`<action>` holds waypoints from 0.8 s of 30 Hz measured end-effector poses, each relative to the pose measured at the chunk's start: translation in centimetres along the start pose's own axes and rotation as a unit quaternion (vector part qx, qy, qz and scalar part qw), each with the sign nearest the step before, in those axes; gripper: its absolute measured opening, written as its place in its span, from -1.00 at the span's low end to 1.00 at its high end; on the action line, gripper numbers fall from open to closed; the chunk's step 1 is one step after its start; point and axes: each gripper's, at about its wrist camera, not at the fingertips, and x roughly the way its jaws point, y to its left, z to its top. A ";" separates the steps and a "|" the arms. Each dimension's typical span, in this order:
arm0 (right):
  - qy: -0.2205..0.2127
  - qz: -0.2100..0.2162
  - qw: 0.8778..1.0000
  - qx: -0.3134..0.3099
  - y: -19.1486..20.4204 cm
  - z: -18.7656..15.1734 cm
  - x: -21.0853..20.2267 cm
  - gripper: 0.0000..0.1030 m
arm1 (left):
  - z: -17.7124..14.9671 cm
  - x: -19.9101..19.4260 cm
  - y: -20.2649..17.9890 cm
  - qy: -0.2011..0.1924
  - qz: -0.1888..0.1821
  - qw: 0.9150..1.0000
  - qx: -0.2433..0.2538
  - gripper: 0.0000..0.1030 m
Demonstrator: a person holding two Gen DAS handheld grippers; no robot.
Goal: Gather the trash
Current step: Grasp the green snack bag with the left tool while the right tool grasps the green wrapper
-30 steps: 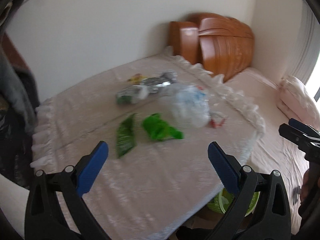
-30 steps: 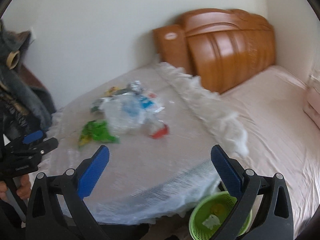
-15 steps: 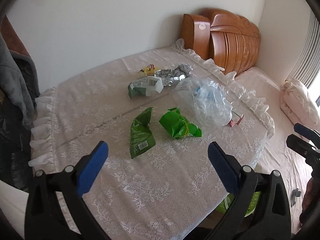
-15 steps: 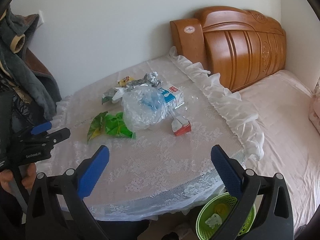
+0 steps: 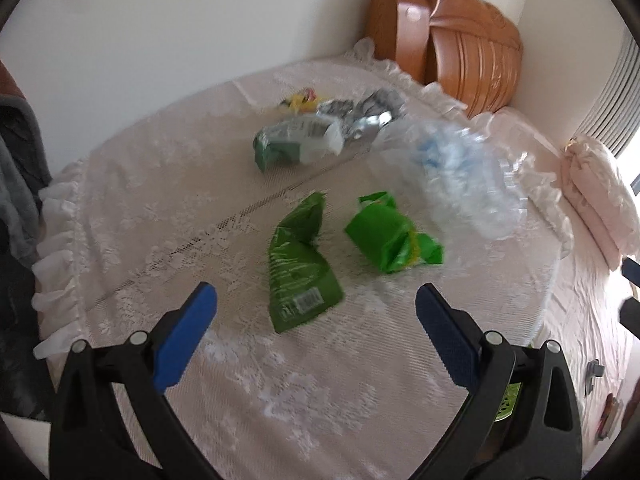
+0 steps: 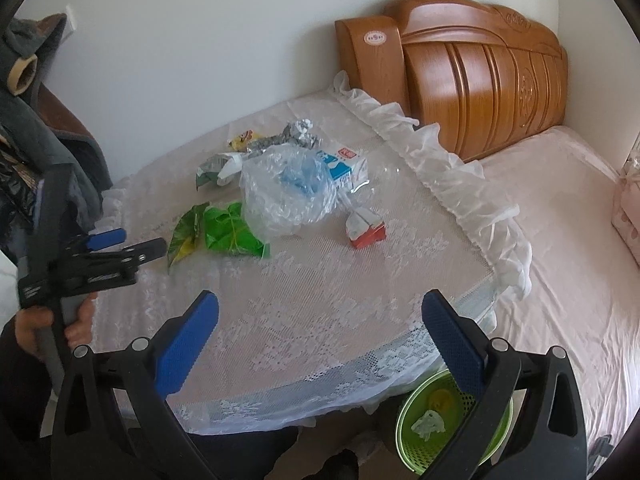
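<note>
Green wrapper (image 5: 300, 272) lies just ahead between the left gripper's (image 5: 316, 304) spread, empty fingers (image 5: 188, 332).

Soft daylight from window side, right | left wrist view motion-blurred | right wrist view sharp | fisheye bending and dark vignette at edges | shadows faint

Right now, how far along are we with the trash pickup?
Barely started. Done: the green bin on the floor holds a couple of scraps. In hand: nothing; the left gripper and right gripper both have jaws open and empty. Left on the lace-covered table: two green wrappers, the clear plastic bag, a red-and-white carton, a blue-and-white carton, and foil and other wrappers behind.
</note>
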 end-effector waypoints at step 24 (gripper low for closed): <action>0.038 -0.003 0.999 -0.012 4.2 0.5 3.4 0.96 | 2.4 8.1 1.9 0.070 -0.018 0.997 0.004 0.11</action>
